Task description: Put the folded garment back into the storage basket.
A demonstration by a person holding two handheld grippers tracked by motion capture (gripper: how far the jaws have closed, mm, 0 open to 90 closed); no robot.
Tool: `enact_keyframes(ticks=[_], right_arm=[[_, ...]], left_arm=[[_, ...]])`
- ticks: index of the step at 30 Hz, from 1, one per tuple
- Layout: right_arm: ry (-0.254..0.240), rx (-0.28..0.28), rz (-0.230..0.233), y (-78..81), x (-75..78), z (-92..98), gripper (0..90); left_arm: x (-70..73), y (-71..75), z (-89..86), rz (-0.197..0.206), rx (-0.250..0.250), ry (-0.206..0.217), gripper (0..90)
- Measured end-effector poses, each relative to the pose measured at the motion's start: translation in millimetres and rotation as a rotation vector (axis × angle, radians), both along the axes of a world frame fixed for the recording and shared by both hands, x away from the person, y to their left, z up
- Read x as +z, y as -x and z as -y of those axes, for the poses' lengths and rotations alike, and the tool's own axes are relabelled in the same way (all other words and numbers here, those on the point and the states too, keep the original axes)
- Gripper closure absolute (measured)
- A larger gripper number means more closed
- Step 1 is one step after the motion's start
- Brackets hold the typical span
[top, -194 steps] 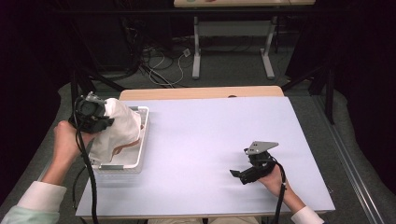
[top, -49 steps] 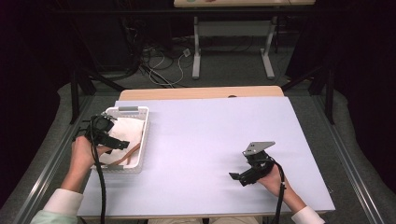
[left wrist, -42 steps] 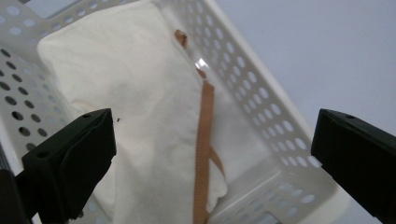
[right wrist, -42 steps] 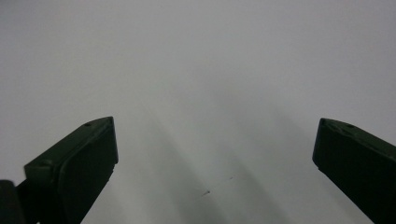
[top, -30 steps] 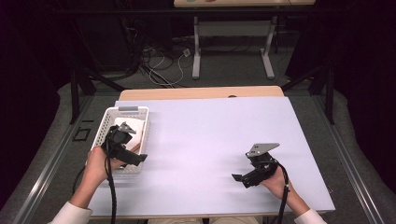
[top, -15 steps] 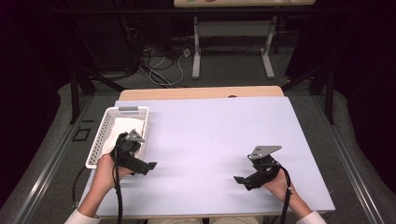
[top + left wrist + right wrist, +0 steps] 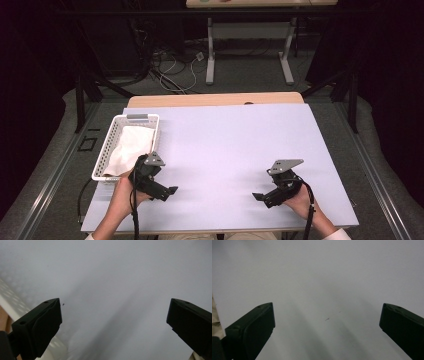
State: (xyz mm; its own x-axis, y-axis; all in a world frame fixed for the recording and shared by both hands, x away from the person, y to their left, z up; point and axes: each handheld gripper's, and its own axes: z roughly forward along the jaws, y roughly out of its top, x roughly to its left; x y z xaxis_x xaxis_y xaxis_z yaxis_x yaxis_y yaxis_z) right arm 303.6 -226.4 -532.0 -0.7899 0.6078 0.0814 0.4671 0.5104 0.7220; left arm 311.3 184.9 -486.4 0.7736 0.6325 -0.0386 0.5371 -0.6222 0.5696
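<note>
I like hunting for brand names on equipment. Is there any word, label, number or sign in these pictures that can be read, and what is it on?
None: no readable text in any view.
White basket and the cloth in it: no lettering visible.
Left gripper and right gripper, with their grey plates: no markings visible.
Table: plain, with a few tiny dark specks that are not writing.
Far table at the top edge: small coloured shapes, too small to read.
</note>
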Motion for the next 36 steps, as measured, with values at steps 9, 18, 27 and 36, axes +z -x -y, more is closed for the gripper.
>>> enact_keyframes(ticks=[9,18,27,36], right_arm=[[0.004,-0.012,0.000,4.2,-1.2,4.3,0.0],[0.014,-0.016,0.003,9.8,-3.3,6.0,0.0],[0.010,-0.015,0.017,17.2,-4.4,7.9,0.0],[0.004,-0.030,0.050,23.6,-5.3,9.7,0.0]], left_arm=[[-7.9,11.6,9.3,0.001,-0.019,-0.004,0.3],[-19.9,20.9,11.4,0.004,-0.031,-0.011,0.2],[-28.4,28.4,5.6,0.003,-0.015,0.019,0.2],[-37.9,36.8,0.7,0.027,0.010,0.027,0.2]])
